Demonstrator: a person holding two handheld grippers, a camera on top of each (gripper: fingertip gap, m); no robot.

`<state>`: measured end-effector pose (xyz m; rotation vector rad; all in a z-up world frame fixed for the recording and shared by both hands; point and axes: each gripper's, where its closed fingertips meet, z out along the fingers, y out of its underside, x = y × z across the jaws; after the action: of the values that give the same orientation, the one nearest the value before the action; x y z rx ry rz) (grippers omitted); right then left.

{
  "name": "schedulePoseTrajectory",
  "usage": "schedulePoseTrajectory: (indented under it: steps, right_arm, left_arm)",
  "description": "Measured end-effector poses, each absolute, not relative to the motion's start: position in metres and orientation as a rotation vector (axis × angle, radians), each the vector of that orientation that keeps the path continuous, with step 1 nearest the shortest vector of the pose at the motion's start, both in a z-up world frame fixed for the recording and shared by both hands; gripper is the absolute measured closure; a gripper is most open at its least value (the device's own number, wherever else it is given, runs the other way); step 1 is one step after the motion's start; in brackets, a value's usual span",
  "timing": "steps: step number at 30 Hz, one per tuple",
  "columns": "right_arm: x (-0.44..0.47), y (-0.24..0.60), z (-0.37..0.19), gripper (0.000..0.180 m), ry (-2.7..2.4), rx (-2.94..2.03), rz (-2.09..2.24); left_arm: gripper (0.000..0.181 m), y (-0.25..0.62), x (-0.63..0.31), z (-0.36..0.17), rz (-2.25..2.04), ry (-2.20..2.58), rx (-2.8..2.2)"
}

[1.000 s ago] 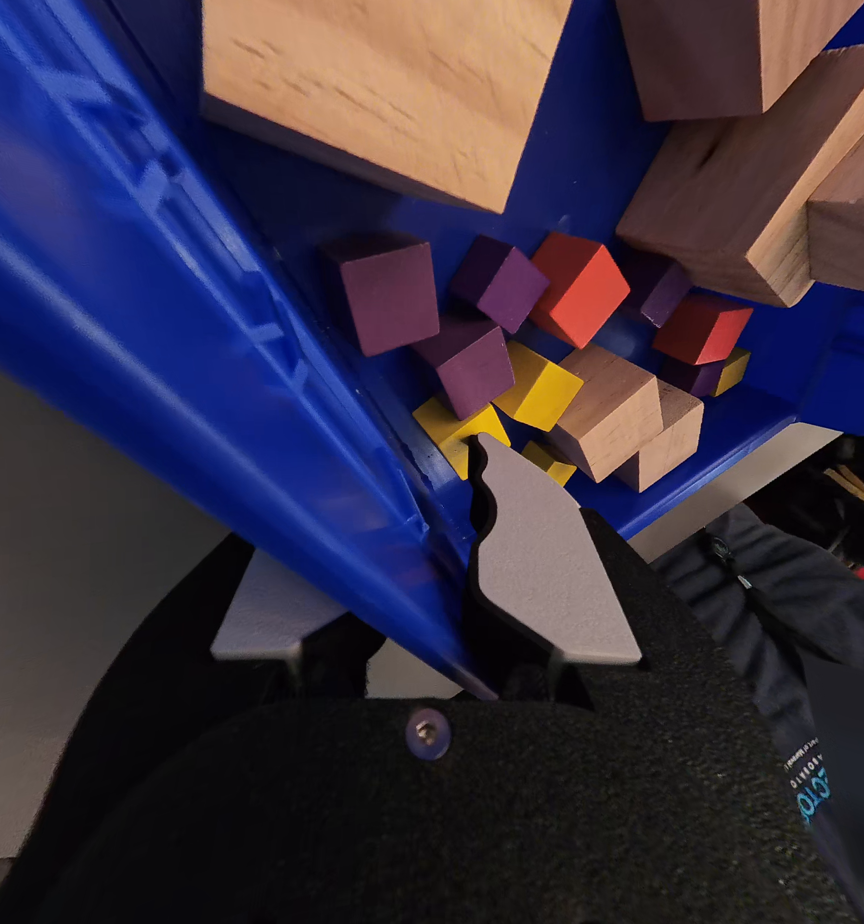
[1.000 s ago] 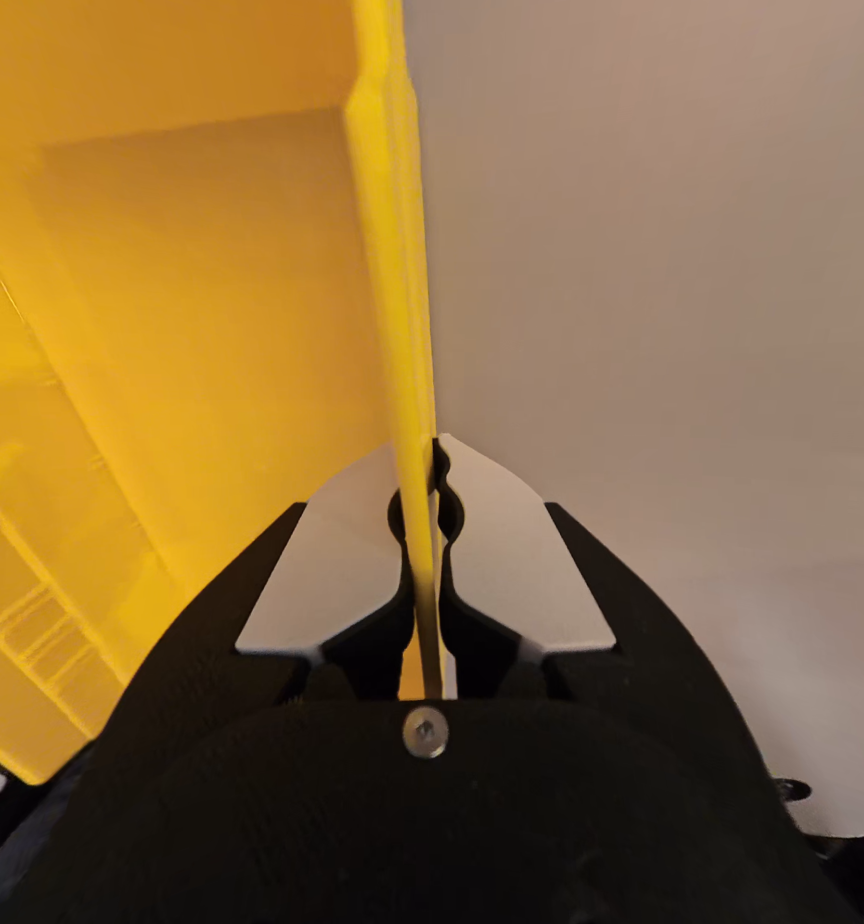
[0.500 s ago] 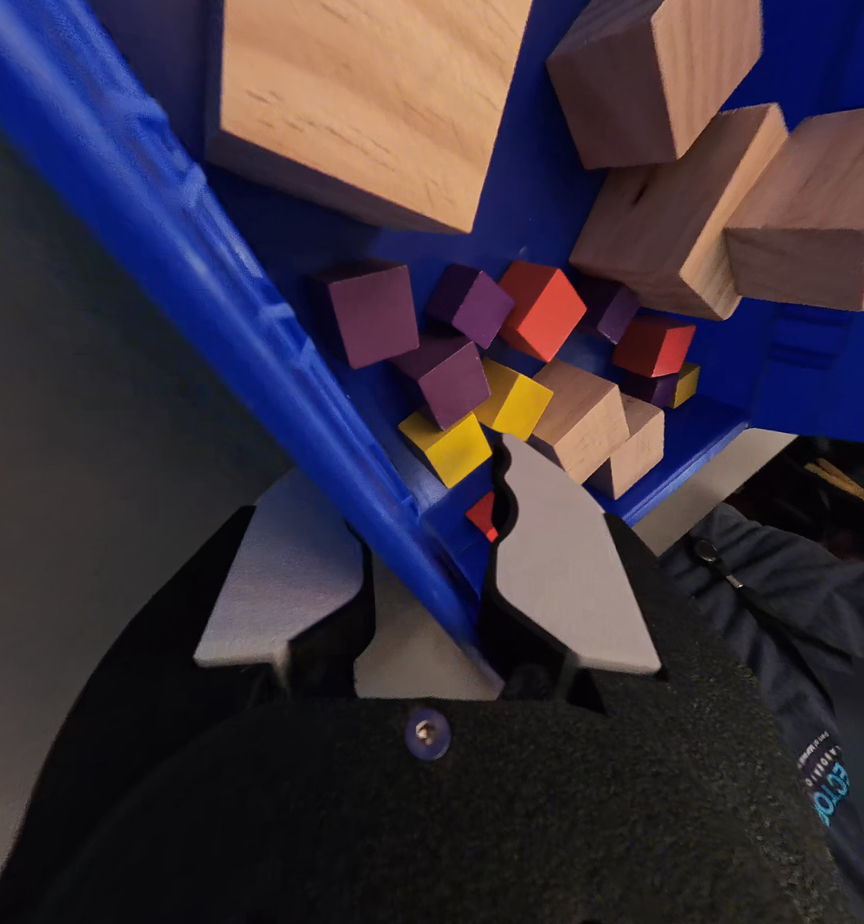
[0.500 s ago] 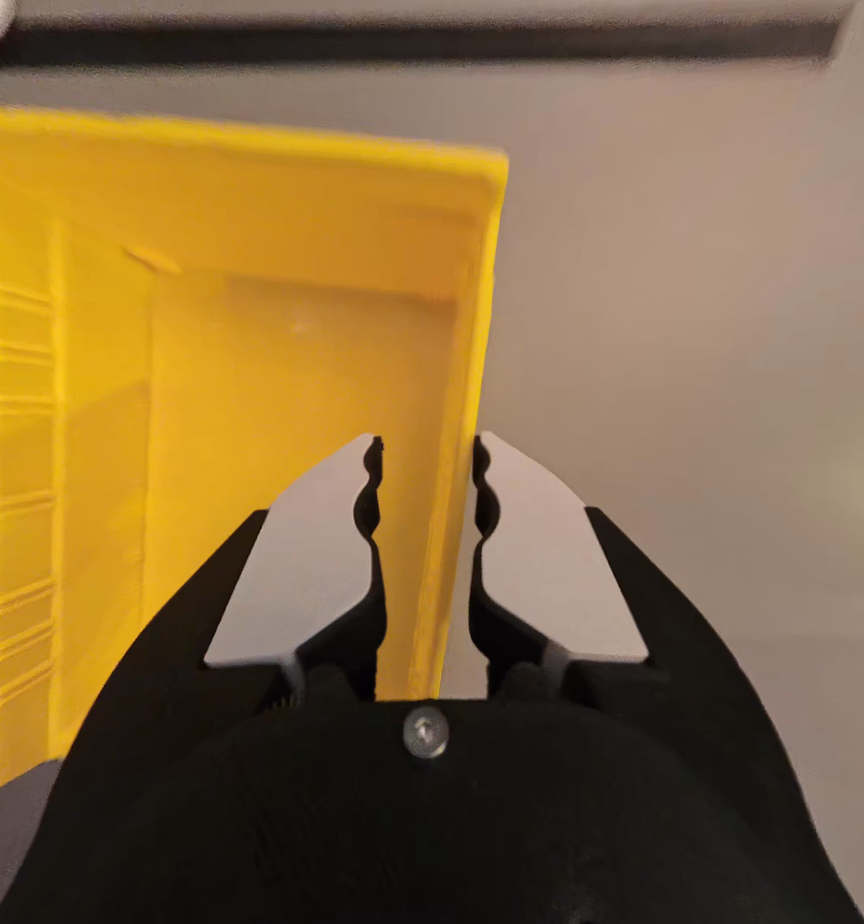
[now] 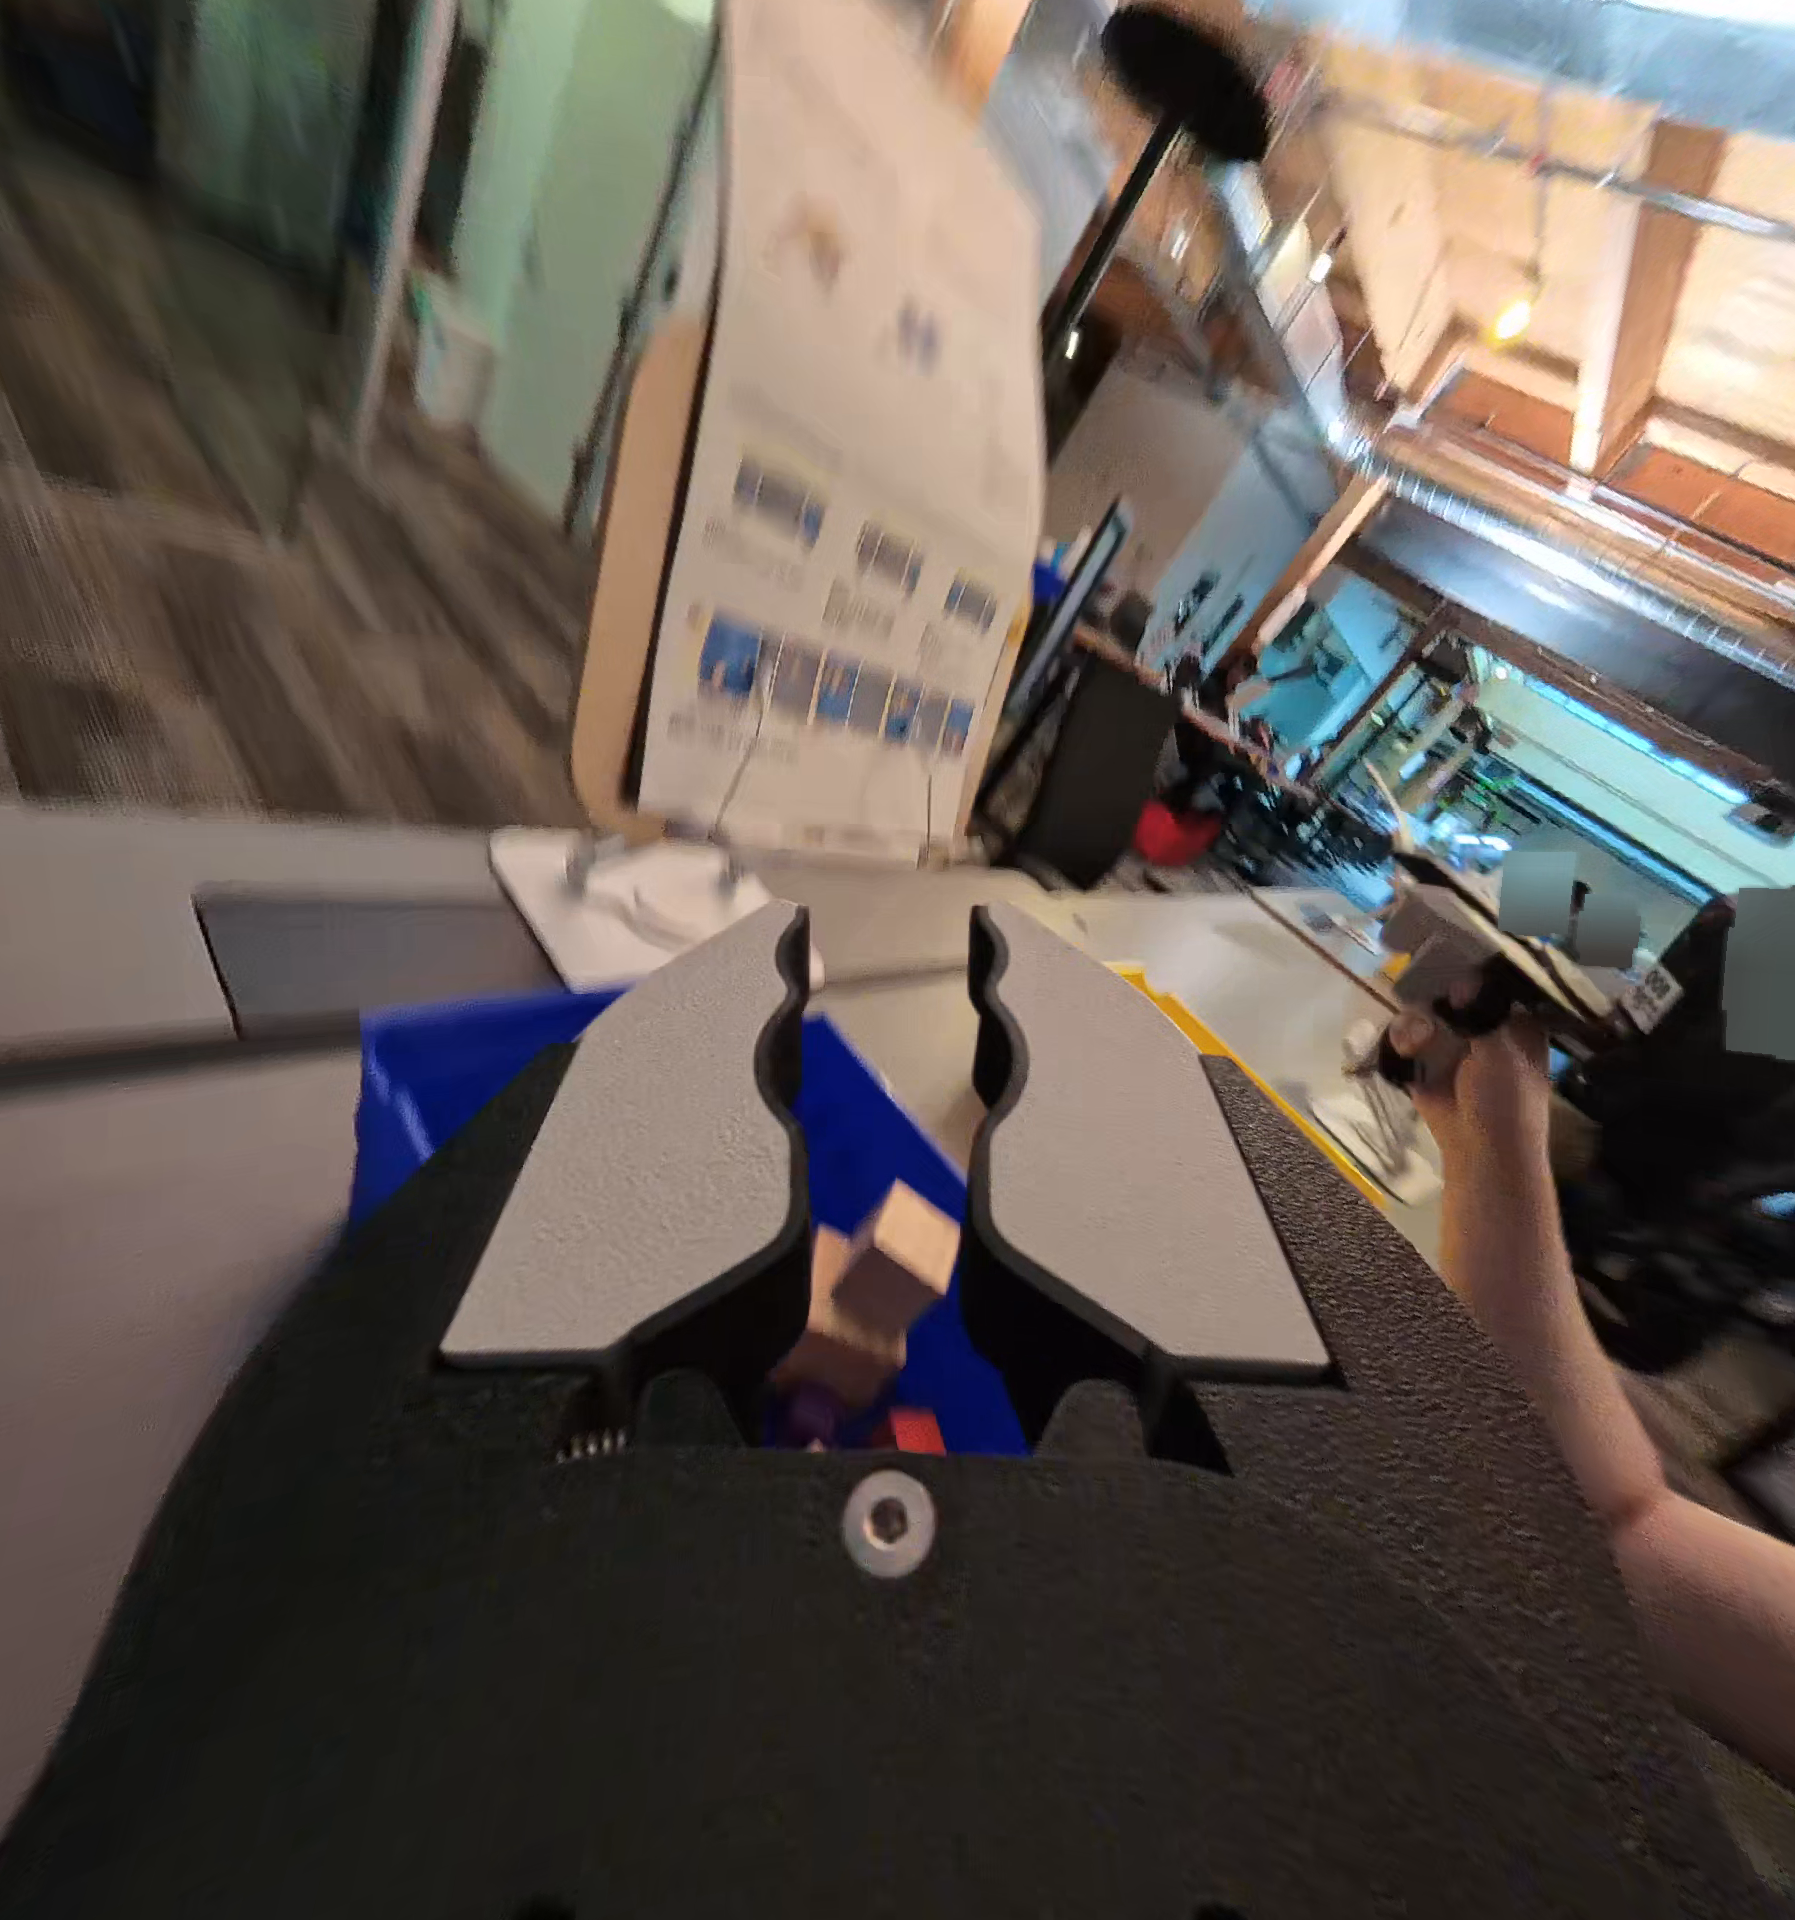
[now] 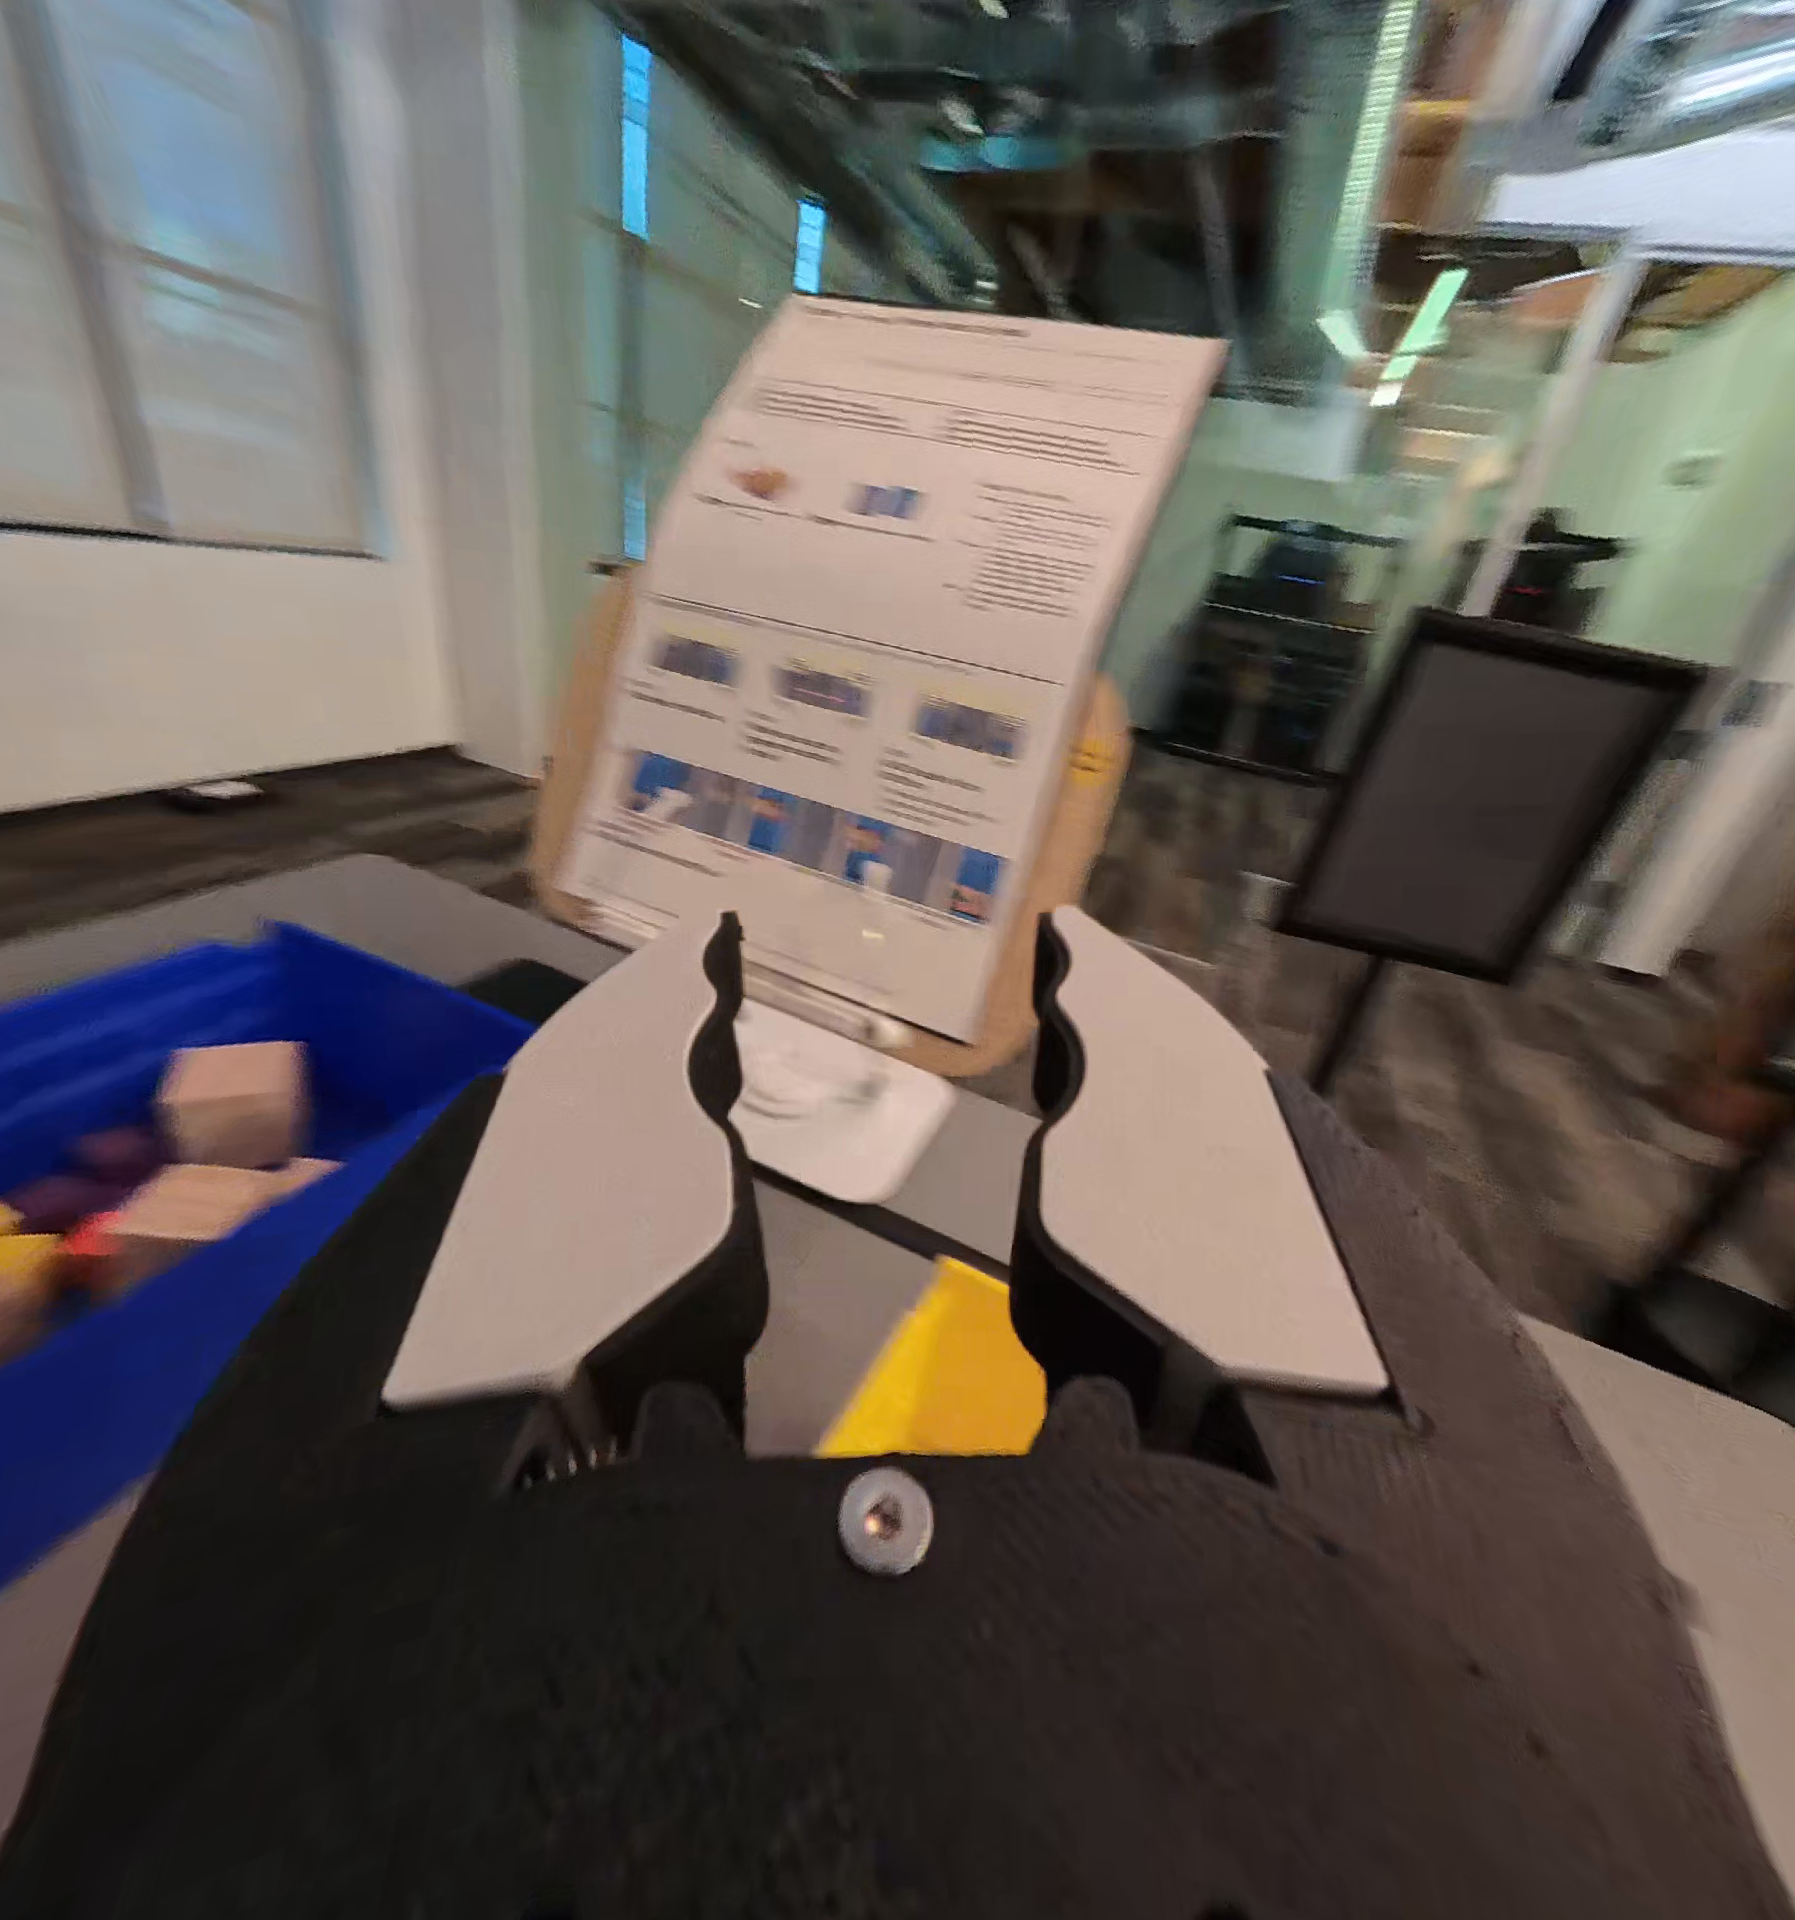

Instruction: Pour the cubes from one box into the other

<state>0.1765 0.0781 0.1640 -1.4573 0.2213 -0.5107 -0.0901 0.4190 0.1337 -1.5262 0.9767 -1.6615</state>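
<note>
**Q:** What lies nearest in each wrist view?

**A:** The left gripper (image 5: 888, 925), jaws spread wide and holding nothing; likewise the right gripper (image 6: 891, 930), jaws wide apart and empty.

**Q:** And just beyond the fingers?

**A:** In the left wrist view, the blue box (image 5: 425, 1081) stands on the grey table (image 5: 93, 1247), below and behind the fingers. Cubes (image 5: 898, 1262) show in the gap: plain wooden ones, with purple and red ones lower down. In the right wrist view the same box (image 6: 51, 1382) sits at the left, filled with wooden, purple, yellow and red cubes (image 6: 233, 1101). A corner of the yellow box (image 6: 950, 1361) shows between the right jaws, untouched (its inside is hidden).

**Q:** Are the boxes apart?

**A:** Yes; bare table separates them. The yellow rim (image 5: 1277, 1101) runs along the right of the left wrist view.

**Q:** Farther off?

**A:** A printed poster board (image 6: 872, 665) stands at the table's far edge on a white base (image 6: 851, 1122). A person's hand (image 5: 1464, 1039) holds the other gripper at right. A dark screen on a stand (image 6: 1485, 810) stands beyond (background blurred).
</note>
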Motion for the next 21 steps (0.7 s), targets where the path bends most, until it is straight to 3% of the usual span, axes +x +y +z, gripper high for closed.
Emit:
schedulePoseTrajectory:
  steps: [4, 7, 12, 14, 17, 21]
  right_arm:
    - [0.139, 0.12, 0.154, 0.117, 0.131, -1.46, -0.301]
    - [0.134, 0.137, 0.132, 0.104, 0.143, -1.49, -0.32]
    - [0.107, 0.164, 0.089, 0.105, 0.098, -1.611, -0.246]
    - [0.098, 0.175, 0.074, 0.105, 0.107, -1.656, -0.217]
    - [0.083, 0.188, 0.048, 0.105, 0.1, -1.761, -0.19]
    - [0.072, 0.201, 0.017, 0.107, 0.051, -1.861, -0.229]
  left_arm:
    - [0.162, 0.396, -0.104, 0.196, -1.569, 0.85, -1.109]
    - [0.17, 0.394, -0.106, 0.209, -1.456, 0.777, -1.002]
    - [0.145, 0.414, -0.082, 0.139, -1.368, 0.878, -1.419]
    - [0.144, 0.426, -0.085, 0.112, -1.227, 0.96, -1.576]
    - [0.124, 0.448, -0.099, 0.074, -0.979, 1.022, -1.787]
    - [0.132, 0.447, -0.088, 0.042, -1.028, 1.114, -1.917]
